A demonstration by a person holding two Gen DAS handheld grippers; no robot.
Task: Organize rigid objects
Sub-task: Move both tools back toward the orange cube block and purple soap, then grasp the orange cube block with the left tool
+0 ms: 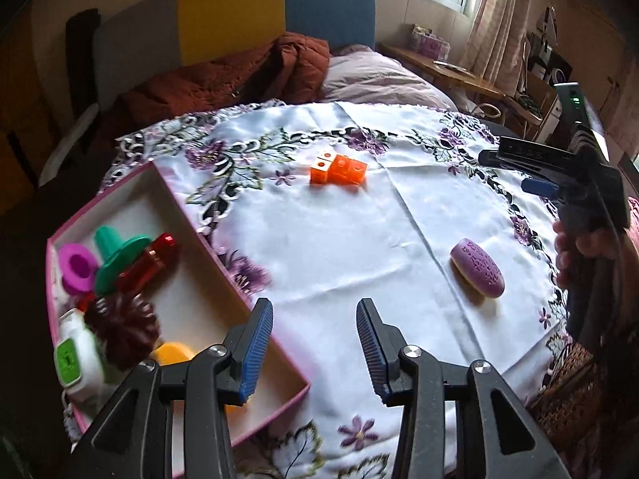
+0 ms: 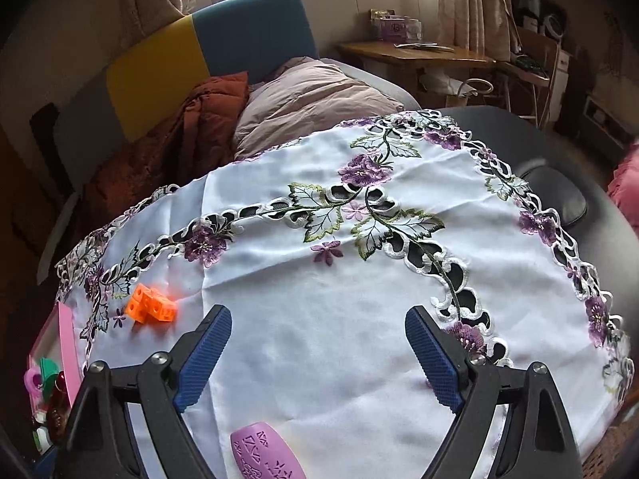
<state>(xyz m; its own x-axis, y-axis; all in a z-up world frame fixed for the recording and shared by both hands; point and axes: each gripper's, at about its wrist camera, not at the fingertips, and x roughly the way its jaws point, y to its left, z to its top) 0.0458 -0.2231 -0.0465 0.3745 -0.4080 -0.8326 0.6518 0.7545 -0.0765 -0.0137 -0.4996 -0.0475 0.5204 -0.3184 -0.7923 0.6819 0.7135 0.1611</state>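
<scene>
A pink-edged box [image 1: 187, 215] lies at the table's left, holding a pink ring [image 1: 78, 265], a green cap [image 1: 116, 255], a red bottle [image 1: 145, 265], a dark pompom [image 1: 122, 329], a white-green device [image 1: 74, 353] and a yellow piece [image 1: 171, 353]. Orange cubes [image 1: 338, 169] sit at mid-table; they also show in the right wrist view [image 2: 151, 308]. A purple oval piece [image 1: 477, 267] lies to the right, and just below my right gripper [image 2: 263, 455]. My left gripper [image 1: 313, 343] is open and empty beside the box's near corner. My right gripper [image 2: 317, 353] is open and empty above the cloth; it also shows in the left wrist view [image 1: 515, 173].
A white embroidered cloth [image 2: 319, 319] covers the dark round table [image 2: 579, 183]. Behind it are a bed with a rust quilt [image 1: 223, 76] and a pillow [image 2: 307, 107]. A wooden desk [image 2: 415, 54] stands at the back right. The box's edge shows in the right wrist view [image 2: 68, 339].
</scene>
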